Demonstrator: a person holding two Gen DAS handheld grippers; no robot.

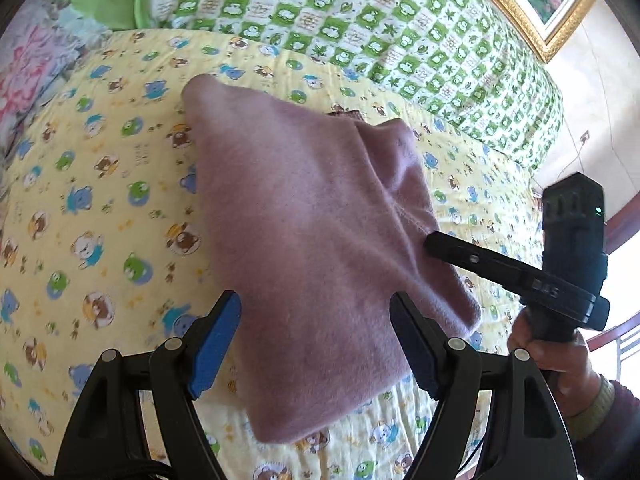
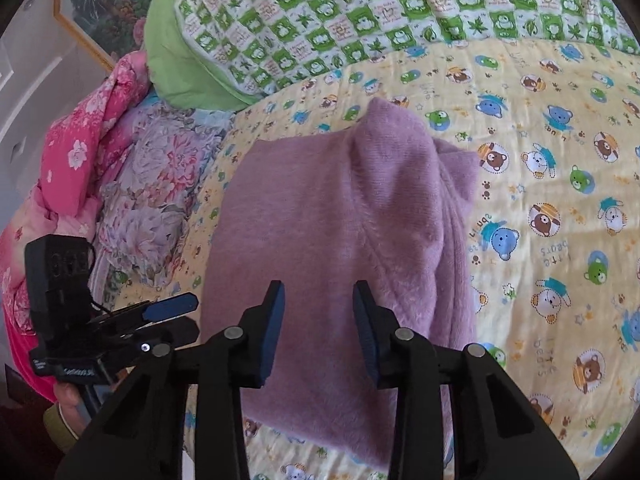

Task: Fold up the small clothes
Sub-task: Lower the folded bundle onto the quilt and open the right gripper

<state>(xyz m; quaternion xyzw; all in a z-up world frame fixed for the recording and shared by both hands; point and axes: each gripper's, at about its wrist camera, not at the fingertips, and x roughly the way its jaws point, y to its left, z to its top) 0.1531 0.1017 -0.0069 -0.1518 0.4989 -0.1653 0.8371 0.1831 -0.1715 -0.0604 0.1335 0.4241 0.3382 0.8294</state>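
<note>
Right wrist view: hovering right gripper and left gripper, both open and empty, over sweater lying lengthwise ahead, right gripper nearer.

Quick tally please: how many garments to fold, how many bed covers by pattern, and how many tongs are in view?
Mauve fleece garment: 1
Yellow bear-print sheet: 1
Green checked quilt: 1
Pink floral blanket: 1
Lilac floral cover: 1
Tongs: 2, left tongs and right tongs, both open
Total: 7
</note>
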